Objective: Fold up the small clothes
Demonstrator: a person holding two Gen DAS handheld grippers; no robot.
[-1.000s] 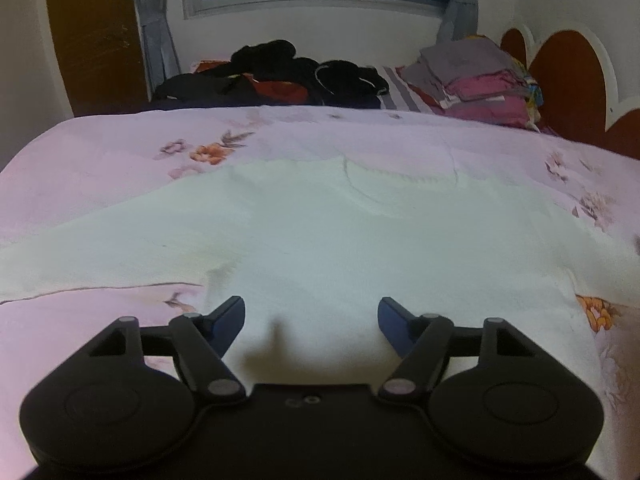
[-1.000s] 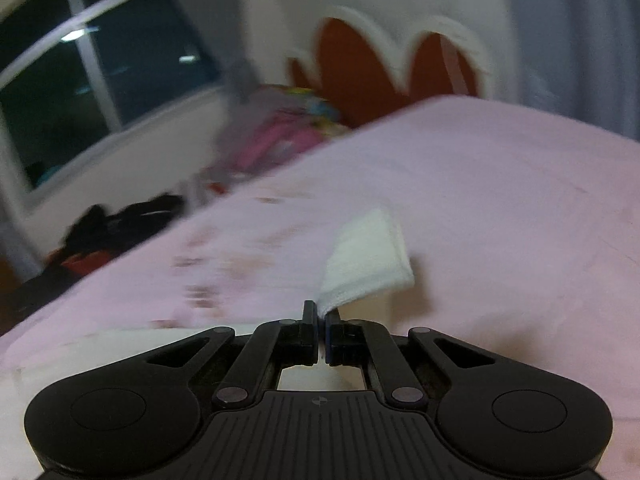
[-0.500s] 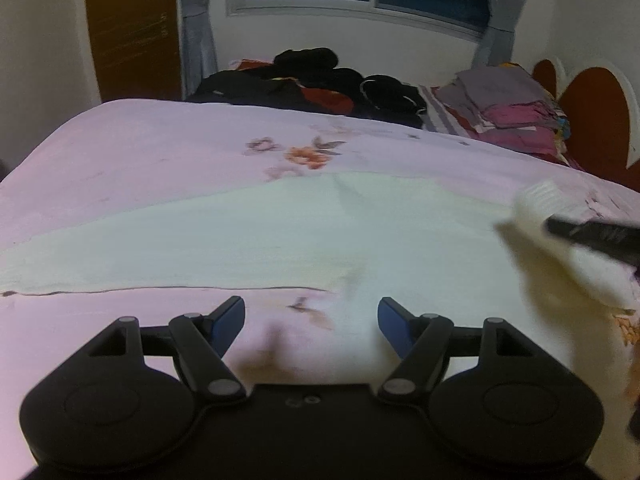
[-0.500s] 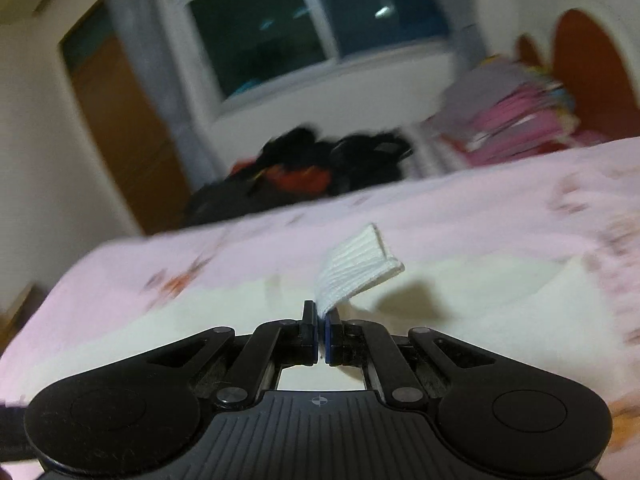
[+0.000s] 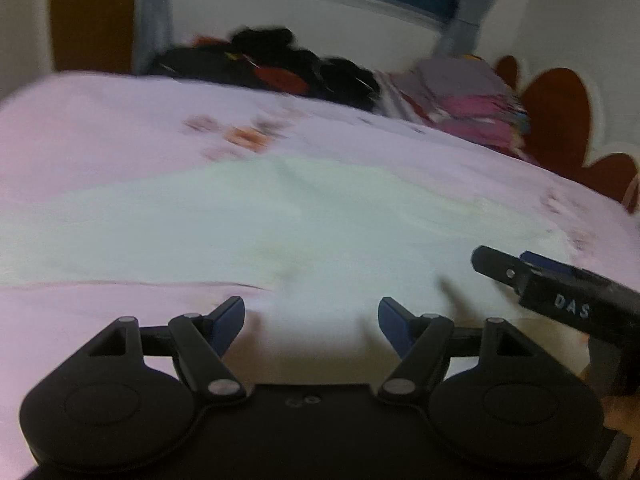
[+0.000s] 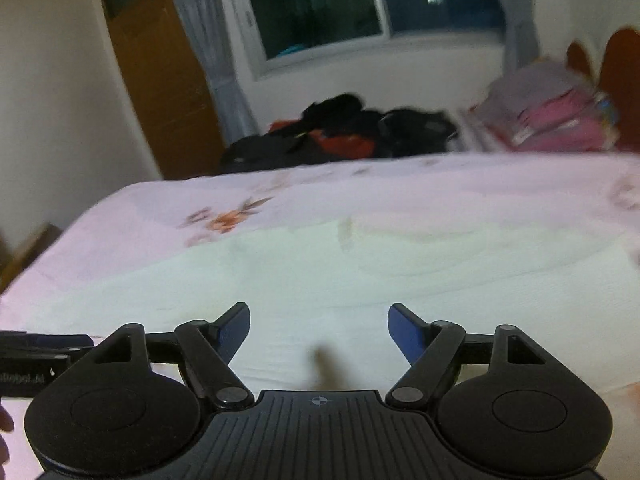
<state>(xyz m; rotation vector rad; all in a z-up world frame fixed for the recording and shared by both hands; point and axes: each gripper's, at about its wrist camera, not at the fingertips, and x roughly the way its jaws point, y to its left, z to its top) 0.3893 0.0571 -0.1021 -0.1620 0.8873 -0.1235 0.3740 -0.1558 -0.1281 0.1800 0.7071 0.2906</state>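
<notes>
A white long-sleeved garment point(image 5: 280, 220) lies spread flat on the pink flowered bedsheet point(image 5: 100, 128), one sleeve stretching to the left. My left gripper point(image 5: 311, 320) hovers open over its near edge, nothing between the fingers. In the right wrist view the same garment point(image 6: 360, 272) fills the middle. My right gripper point(image 6: 319, 328) is opening just above it, and no cloth is between its blue pads. From the left wrist view the right gripper point(image 5: 504, 264) shows at the right edge over the garment. The left gripper's fingers point(image 6: 48, 342) show at the far left of the right wrist view.
A heap of dark clothes point(image 5: 280, 64) lies at the far side of the bed. A stack of folded pink and grey clothes point(image 5: 468, 100) sits at the far right by the red-and-white headboard point(image 5: 560, 120). A window, curtains and a brown door point(image 6: 160, 80) stand behind.
My right gripper swung left across the bed carrying the white sleeve end, then let it go and opened over the garment. My left gripper shifted a little; it stayed open.
</notes>
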